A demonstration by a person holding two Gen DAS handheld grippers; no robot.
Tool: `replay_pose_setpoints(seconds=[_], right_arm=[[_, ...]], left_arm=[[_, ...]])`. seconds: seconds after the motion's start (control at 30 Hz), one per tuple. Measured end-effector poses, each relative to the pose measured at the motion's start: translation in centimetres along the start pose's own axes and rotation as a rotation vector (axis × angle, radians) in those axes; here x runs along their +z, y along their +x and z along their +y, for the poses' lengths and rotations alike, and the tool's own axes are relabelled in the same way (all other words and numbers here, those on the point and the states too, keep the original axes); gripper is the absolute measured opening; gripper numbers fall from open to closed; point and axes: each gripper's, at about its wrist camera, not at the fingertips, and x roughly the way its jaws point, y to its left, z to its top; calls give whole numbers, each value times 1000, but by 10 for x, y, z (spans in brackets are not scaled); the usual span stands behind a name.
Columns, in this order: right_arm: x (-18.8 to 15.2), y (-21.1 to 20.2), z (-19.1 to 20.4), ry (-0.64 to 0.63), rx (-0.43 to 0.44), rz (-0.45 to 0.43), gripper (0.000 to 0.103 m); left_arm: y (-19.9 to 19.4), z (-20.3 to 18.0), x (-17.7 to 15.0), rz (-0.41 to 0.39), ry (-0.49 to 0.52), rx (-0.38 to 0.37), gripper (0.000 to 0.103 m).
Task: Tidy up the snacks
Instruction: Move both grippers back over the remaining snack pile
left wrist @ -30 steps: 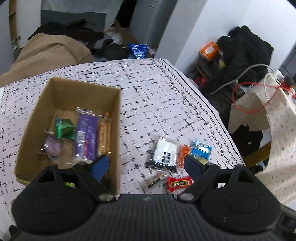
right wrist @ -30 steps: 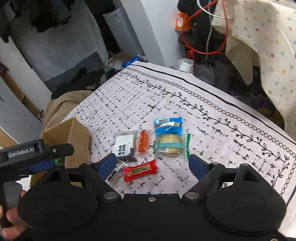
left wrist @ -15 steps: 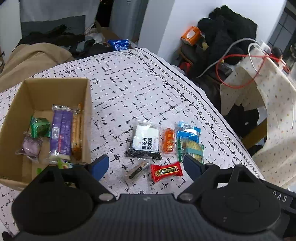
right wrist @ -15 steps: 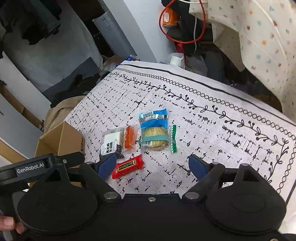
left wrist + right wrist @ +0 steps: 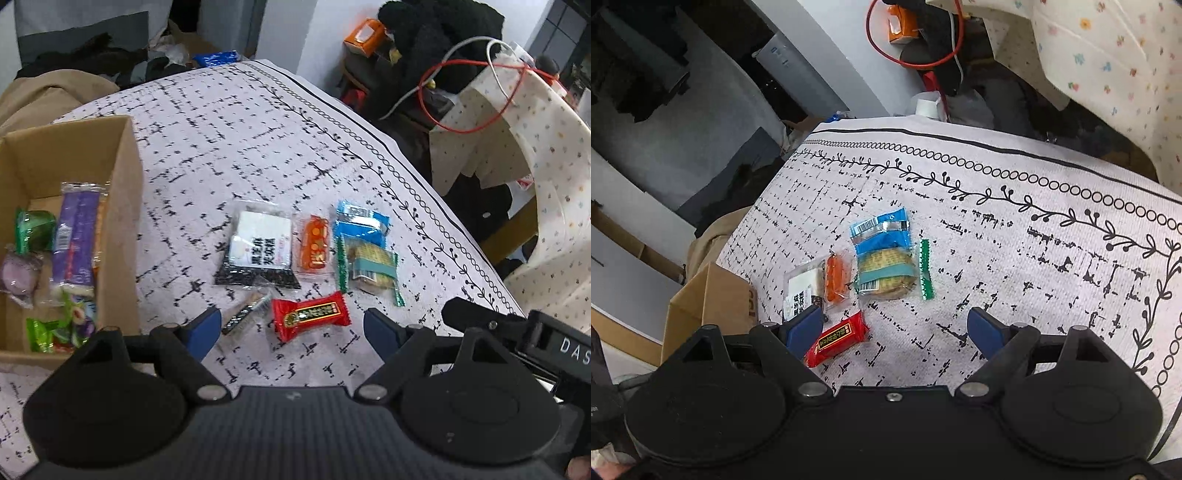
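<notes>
- Loose snacks clustered mid-frame on tablecloth: red candy, black-white packet, orange pack, blue wrapper, cracker pack, small dark bar.
- Cardboard box at left edge, already w/ purple bar, green candy, other bits.
- Left gripper: wide, jaws closing slightly, empty, red candy just beyond the tips.
- Right gripper: wide, empty; red candy by its left finger.

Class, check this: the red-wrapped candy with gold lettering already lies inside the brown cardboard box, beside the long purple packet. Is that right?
Not quite. The red-wrapped candy with gold lettering lies on the patterned tablecloth, outside the brown cardboard box. The long purple packet is in the box. The left wrist view shows this.
</notes>
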Motion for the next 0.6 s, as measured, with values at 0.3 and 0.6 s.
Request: replay_pose_setpoints(seconds=[0.3, 0.6], right_arm=[[2, 11, -9, 34, 16, 28, 85], [4, 20, -20, 82, 24, 49, 84]], left_arm=[[21, -11, -4, 27, 40, -13, 83], [43, -24, -8, 18, 20, -16, 83]])
